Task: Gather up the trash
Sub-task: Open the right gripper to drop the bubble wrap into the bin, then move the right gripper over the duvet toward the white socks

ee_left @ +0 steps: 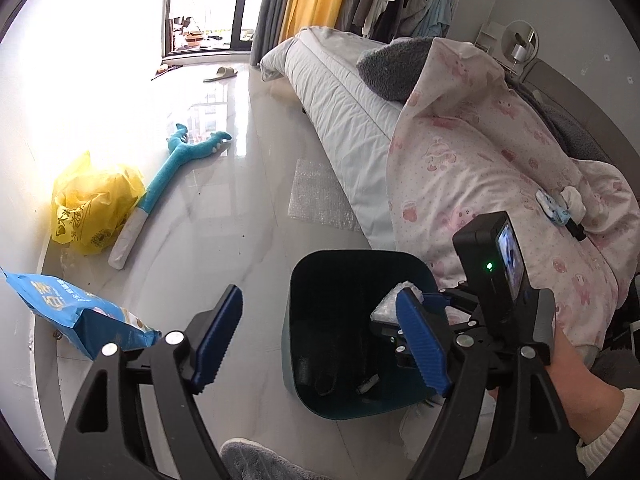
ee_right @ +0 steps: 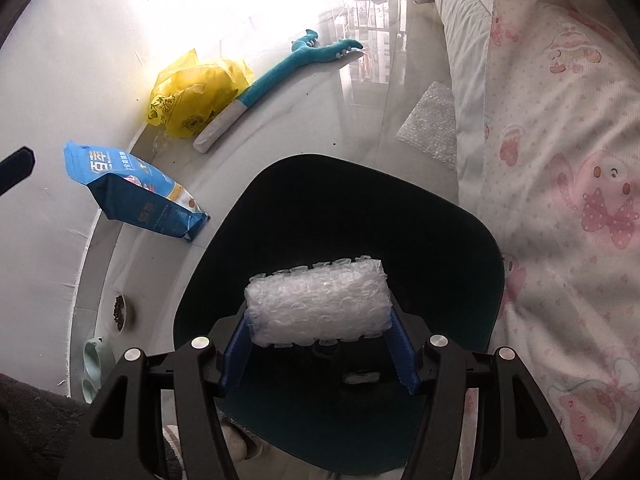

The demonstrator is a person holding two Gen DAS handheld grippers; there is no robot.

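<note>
My right gripper [ee_right: 319, 322] is shut on a roll of bubble wrap [ee_right: 318, 304], held crosswise between its blue pads. It hangs right over the mouth of the dark teal trash bin [ee_right: 340, 216]. A small pale scrap [ee_right: 362, 378] lies at the bin's bottom. In the left wrist view my left gripper [ee_left: 320, 340] stands open with nothing between its pads, just left of and above the bin [ee_left: 296, 300]. The roll [ee_left: 390, 306] peeks out behind its right pad.
On the floor by the wall lie a yellow plastic bag [ee_right: 196, 92], a blue pet-food bag [ee_right: 136, 192] and a teal plush toy [ee_right: 276, 76]. A flat bubble-wrap sheet [ee_right: 430, 124] lies beside the bed with its pink quilt [ee_right: 560, 200]. Pet bowls [ee_right: 120, 312] stand near the wall.
</note>
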